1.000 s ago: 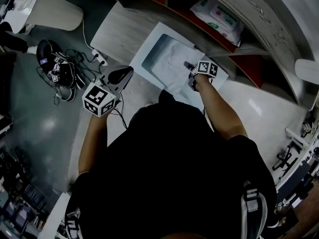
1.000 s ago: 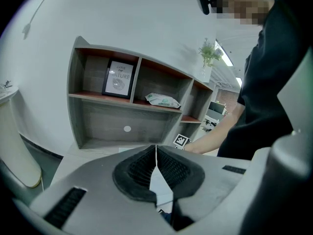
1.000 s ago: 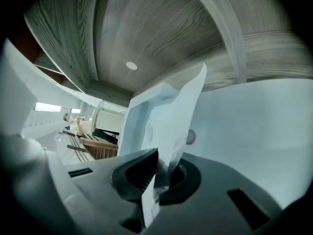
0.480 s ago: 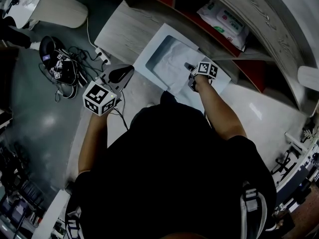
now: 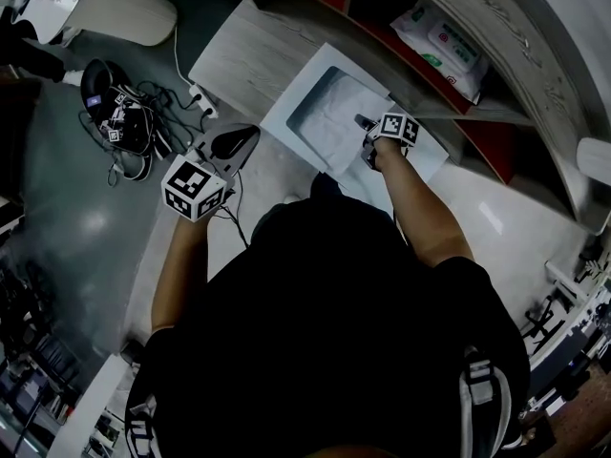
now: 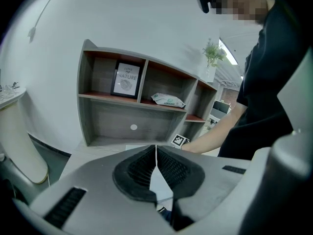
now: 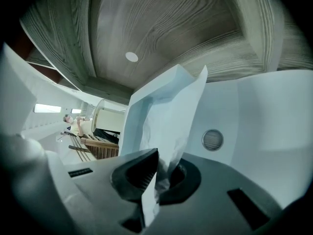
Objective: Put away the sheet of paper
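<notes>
The step in hand looks like the carry-and-place: the right gripper [image 7: 157,173] has its fingers pinched tight on the lower edge of the sheet of paper [image 7: 164,116], which stands up crumpled and loosely folded from the grip. In the head view the sheet hangs over the recessed middle of a shallow white tray [image 5: 291,98] that lies on the wood-grain table [image 5: 234,60] in front of the shelf unit [image 6: 98,116]. Whether the sheet's far edge already rests on the tray floor cannot be told. The left gripper [image 6: 156,155] is held well off to the side over the floor, its fingers closed together with nothing between them, and it appears to have no part in this step. The next move probably calls for lowering the paper until it lies in the tray, then parting the right fingers and drawing back without dragging the light sheet out again; a crumpled sheet may spring up or cling to the pads. As for containers, the tray holds only the paper, besides a small round grille [image 7: 212,139] set in its white floor. The shelf unit's upper compartments hold a framed picture [image 6: 126,80] on the left and a pack of wipes [image 6: 167,100] in the middle; its wide lower compartment appears bare.
</notes>
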### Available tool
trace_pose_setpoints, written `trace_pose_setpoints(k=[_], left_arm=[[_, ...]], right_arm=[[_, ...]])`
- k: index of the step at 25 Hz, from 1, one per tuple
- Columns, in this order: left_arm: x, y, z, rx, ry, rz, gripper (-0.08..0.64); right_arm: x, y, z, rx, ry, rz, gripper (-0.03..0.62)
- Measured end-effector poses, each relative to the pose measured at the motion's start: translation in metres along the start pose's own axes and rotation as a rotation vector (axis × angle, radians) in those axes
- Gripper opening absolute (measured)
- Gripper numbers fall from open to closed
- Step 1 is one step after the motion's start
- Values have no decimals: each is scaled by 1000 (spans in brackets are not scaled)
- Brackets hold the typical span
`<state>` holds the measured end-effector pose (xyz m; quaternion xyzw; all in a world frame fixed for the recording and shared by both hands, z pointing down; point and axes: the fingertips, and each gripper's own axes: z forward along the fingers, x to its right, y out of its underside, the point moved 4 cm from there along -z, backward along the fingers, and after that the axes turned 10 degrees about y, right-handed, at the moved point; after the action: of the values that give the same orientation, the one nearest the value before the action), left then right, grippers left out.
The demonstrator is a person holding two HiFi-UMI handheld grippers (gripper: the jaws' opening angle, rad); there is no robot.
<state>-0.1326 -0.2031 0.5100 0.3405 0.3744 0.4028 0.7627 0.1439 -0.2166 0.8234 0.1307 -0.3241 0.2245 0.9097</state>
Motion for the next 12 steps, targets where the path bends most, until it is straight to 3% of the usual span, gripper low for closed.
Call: trace_pose_setpoints(k=[12], left_arm=[[-3, 5, -14, 9, -24, -23, 21]], right_arm=[[-13, -3, 12, -16, -3, -1, 15]])
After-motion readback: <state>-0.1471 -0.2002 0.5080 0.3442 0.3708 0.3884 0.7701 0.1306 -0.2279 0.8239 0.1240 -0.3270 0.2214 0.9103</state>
